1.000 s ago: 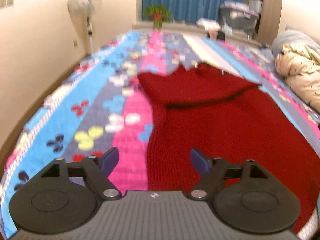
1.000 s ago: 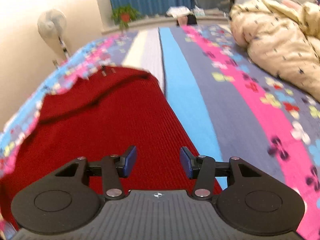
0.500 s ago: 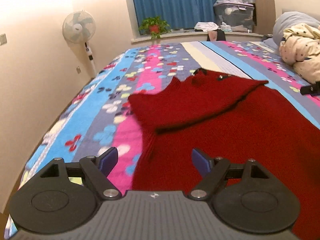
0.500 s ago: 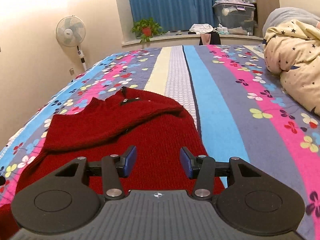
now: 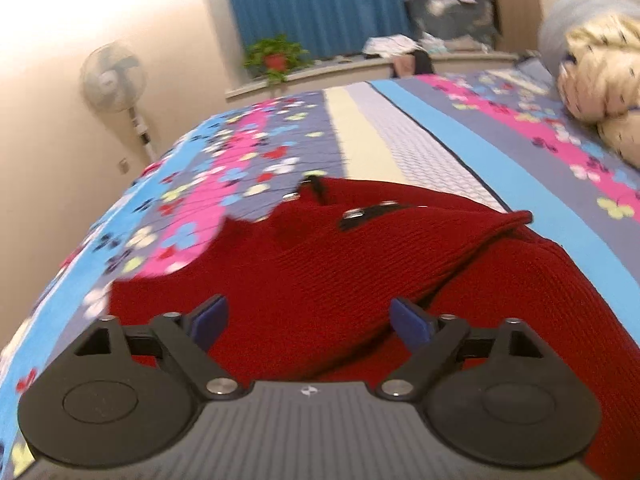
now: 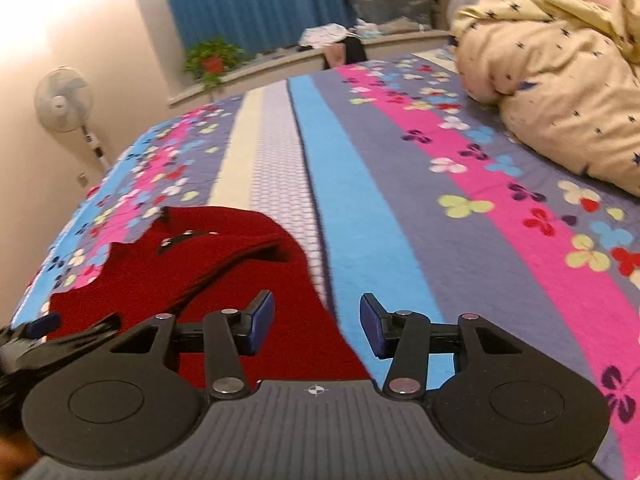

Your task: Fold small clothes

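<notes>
Left wrist view, left gripper (image 5: 308, 318) fingers opening wide, empty, over red knit sweater (image 5: 360, 272), right gripper (image 6: 316, 320) half-open, empty, sweater edge at 9 o'clock, striped floral bed (image 6: 400, 184)

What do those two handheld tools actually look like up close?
Both match. The left tool and right tool each have a grey ribbed body with a small round crosshair mark, two black round discs, black linkage arms with silver pins, and two fingers tipped with blue pads. No cables or sleeves show.

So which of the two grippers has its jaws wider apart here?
The left gripper: its jaws are opening wide over the red sweater, nothing pinched. The right gripper has a narrower gap, over the sweater's edge.
</notes>
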{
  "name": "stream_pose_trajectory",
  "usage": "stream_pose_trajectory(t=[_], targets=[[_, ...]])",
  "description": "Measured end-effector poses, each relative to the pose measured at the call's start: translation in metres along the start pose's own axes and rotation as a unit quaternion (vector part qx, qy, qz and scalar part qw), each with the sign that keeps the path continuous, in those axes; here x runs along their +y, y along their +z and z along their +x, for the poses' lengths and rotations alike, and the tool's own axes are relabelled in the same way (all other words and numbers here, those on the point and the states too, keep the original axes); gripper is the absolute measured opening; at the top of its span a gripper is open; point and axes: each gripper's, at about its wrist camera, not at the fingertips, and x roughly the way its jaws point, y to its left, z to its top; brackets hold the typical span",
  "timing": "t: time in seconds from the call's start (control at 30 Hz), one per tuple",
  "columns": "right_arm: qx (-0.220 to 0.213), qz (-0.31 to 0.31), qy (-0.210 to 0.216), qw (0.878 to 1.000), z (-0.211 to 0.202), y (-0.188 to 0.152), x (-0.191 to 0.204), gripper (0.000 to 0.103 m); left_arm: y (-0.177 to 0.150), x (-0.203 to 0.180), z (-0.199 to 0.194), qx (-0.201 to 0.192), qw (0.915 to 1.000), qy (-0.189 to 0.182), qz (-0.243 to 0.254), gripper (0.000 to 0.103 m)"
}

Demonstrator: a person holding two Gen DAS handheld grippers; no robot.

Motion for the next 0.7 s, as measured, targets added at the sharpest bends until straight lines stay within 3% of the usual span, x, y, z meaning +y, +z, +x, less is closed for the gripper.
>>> stream_pose_trajectory(t=[0.23,0.27,0.33,0.37,0.53,0.63,0.7], targets=[[0.032,0.011,0.009,0.999,0.013,-0.002,-0.006,0.05,0.014,-0.045,0.056,0.014,0.996,-0.002,0.088,0.094],[0.033,0.007,0.009,0.999,0.014,-0.003,-0.004,0.05,0.016,-0.045,0.06,0.008,0.9949,-0.003,0.101,0.087],[0.036,0.002,0.011,0.999,0.016,-0.003,-0.002,0.05,0.022,-0.036,0.064,0.01,0.9937,-0.023,0.11,0.034],[0.038,0.0,0.012,0.999,0.017,-0.004,-0.001,0.05,0.026,-0.027,0.066,0.014,0.9937,-0.028,0.107,0.028],[0.048,-0.014,0.017,0.999,0.021,-0.006,0.005,0.05,0.037,0.047,0.051,-0.023,0.9964,0.014,0.08,0.02],[0.052,-0.02,0.019,0.998,0.023,-0.007,0.008,0.05,0.033,0.129,0.046,-0.015,0.9982,0.056,0.015,0.017],[0.054,-0.026,0.021,0.998,0.024,-0.008,0.011,0.05,0.02,0.19,0.044,-0.004,0.9944,0.103,-0.023,0.015]])
